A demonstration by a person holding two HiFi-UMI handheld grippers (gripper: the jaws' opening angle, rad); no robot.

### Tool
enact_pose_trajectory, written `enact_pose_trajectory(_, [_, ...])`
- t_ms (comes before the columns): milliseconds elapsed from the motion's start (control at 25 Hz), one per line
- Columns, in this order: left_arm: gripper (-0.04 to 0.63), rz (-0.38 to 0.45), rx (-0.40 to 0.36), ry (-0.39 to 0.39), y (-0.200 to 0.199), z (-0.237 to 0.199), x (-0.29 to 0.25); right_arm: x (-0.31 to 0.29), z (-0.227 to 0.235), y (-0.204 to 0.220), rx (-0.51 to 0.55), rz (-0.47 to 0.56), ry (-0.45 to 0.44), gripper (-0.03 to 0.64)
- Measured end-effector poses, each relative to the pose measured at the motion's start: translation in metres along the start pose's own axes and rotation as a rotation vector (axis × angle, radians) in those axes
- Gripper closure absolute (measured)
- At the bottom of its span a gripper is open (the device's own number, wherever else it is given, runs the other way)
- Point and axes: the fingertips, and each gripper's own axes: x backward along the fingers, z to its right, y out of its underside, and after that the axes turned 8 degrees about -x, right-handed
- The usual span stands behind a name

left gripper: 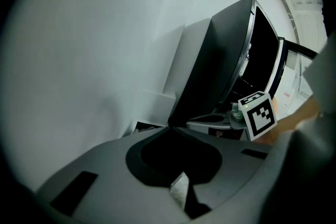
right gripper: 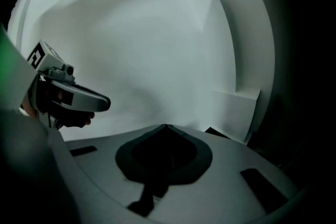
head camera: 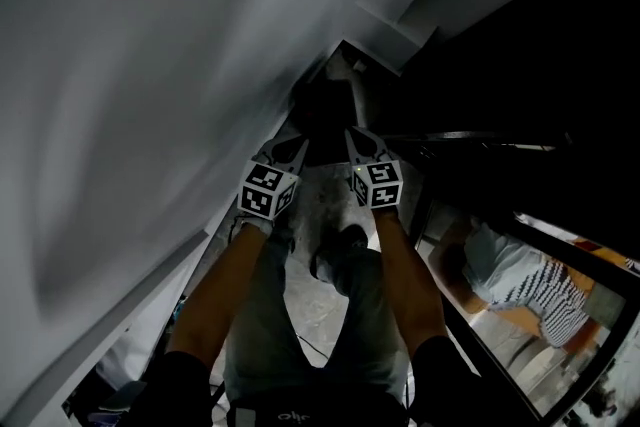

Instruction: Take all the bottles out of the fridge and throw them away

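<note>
L tool (head camera: 289,151) was pressed together, nothing btwn its jaws; R tool (head camera: 362,145) same, empty. I held both side by side, close, w/ white wall (head camera: 150,65) on my left. Dark fridge (left gripper: 220,60) stood just ahead & right of them, its inside too dark to read.

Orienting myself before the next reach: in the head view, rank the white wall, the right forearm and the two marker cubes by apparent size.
1. white wall, by far the largest.
2. right forearm.
3. left cube and right cube: they look about the same, so no ranking between them.
</note>
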Motion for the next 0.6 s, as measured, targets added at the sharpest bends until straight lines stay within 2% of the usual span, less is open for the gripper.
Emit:
enact_pose_trajectory(240, [0.594, 0.026, -0.017, 0.012, -0.086, 0.042, 0.046, 0.089, -0.031, -0.075, -0.021, 0.042, -0.001, 0.609])
enact_pose_trajectory(600, [0.594, 0.158, -0.030, 0.067, -0.240, 0.137, 0.115, 0.272, -0.055, -0.201, -0.062, 0.179, 0.073, 0.609])
